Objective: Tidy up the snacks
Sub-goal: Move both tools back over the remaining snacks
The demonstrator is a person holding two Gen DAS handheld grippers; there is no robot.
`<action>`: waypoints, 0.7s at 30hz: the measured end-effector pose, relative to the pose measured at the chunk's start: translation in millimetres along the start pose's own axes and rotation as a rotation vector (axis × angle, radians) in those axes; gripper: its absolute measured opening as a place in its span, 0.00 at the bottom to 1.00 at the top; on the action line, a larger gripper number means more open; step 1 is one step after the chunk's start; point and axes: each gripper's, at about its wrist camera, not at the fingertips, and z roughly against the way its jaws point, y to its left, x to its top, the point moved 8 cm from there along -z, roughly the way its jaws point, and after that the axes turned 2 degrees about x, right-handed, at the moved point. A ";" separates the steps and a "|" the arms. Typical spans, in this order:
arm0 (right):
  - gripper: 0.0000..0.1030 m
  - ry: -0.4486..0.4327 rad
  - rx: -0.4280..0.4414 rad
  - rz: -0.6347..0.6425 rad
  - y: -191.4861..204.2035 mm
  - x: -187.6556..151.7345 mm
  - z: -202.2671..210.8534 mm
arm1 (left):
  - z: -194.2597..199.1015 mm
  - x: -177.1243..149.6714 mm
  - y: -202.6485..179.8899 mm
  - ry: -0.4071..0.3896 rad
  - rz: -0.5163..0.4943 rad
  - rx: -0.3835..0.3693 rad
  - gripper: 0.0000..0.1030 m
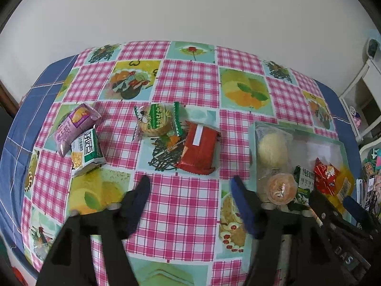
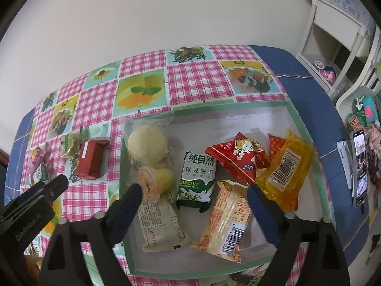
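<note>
I saw the tablecloth (image 1: 181, 205) under everything. The box (image 2: 307, 138) held most snacks; a red packet (image 1: 198, 151) lay outside on the cloth. My right gripper (image 2: 193, 190) gaped wide above the box, my left gripper (image 1: 190, 182) stood open, both empty.

A plain off-white wall (image 2: 142, 12) is standing behind the table, and a white wooden shelf unit (image 2: 333, 31) is sitting at right.
</note>
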 end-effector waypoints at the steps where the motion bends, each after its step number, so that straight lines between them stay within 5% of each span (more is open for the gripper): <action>1: 1.00 -0.002 0.002 0.000 0.6 0.3 0.1 | -0.2 0.4 1.7 -0.002 0.006 0.002 0.76; 7: 1.00 -0.016 0.008 0.004 3.0 0.4 0.5 | -0.3 4.6 14.4 -0.039 0.036 0.025 0.95; 21: 1.00 -0.033 0.049 0.060 51.9 2.4 -5.2 | 2.0 18.3 109.3 -0.073 0.205 0.130 0.96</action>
